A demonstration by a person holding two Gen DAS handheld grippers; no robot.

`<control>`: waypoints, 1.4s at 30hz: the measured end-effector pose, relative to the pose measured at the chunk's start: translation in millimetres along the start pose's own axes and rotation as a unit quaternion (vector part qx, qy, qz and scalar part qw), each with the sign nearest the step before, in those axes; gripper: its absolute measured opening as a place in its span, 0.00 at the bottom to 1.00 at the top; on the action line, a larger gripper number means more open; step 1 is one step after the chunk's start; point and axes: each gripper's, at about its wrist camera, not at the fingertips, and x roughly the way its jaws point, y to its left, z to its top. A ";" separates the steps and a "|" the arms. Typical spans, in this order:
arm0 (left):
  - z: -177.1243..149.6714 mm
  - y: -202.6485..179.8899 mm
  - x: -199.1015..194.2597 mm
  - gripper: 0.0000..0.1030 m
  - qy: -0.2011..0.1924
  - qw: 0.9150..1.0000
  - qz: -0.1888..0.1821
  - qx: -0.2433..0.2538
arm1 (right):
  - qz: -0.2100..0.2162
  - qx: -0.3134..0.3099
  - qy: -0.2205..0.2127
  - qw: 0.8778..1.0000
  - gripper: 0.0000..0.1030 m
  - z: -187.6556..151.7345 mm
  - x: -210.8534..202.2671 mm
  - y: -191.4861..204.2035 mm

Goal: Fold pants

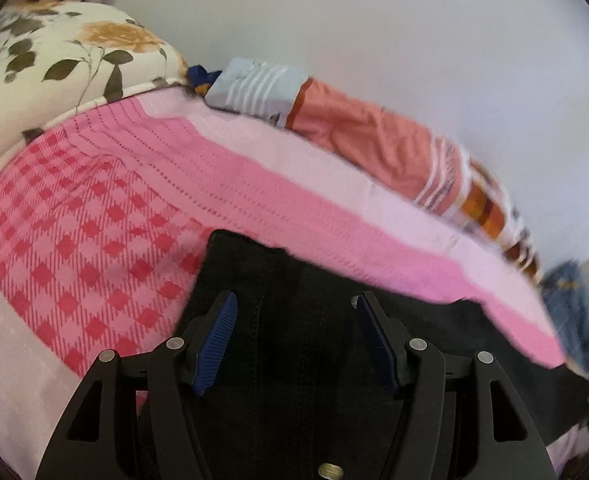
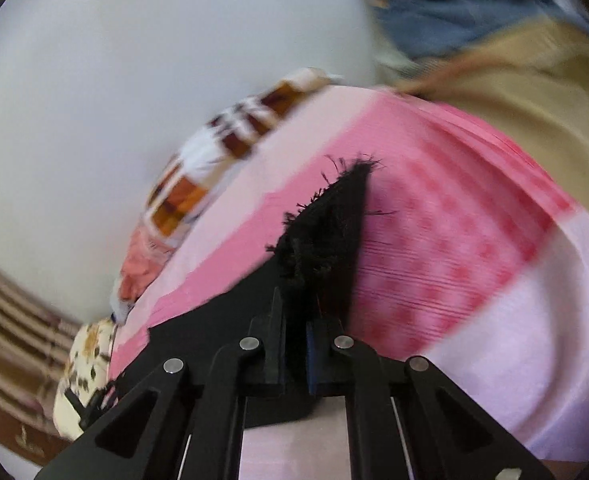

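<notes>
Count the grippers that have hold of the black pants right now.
1. The right gripper is shut on the frayed end of the pants. The left gripper hangs open over the pants, its fingers apart.

both grippers, left gripper and right gripper, are matte black linkages with silver pivot pins, ribbed blue pads, and a brass screw at 6 o'clock.

Probably a home bedroom, pink checked bedsheet, floral pillow, heaped clothes along wall
</notes>
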 end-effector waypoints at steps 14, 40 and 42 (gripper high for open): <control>-0.8 -10.7 -53.8 0.66 0.016 0.997 -0.074 -0.033 | 0.140 -0.126 0.171 0.967 0.08 -106.5 129.9 205.2; -48.0 -59.8 -25.5 0.69 0.128 0.986 -0.110 -0.005 | 0.166 -0.189 0.282 0.926 0.15 -191.5 192.1 234.5; -49.6 -62.1 -24.8 0.69 0.130 0.985 -0.109 -0.002 | 0.172 -0.202 0.291 0.919 0.23 -195.1 192.2 238.6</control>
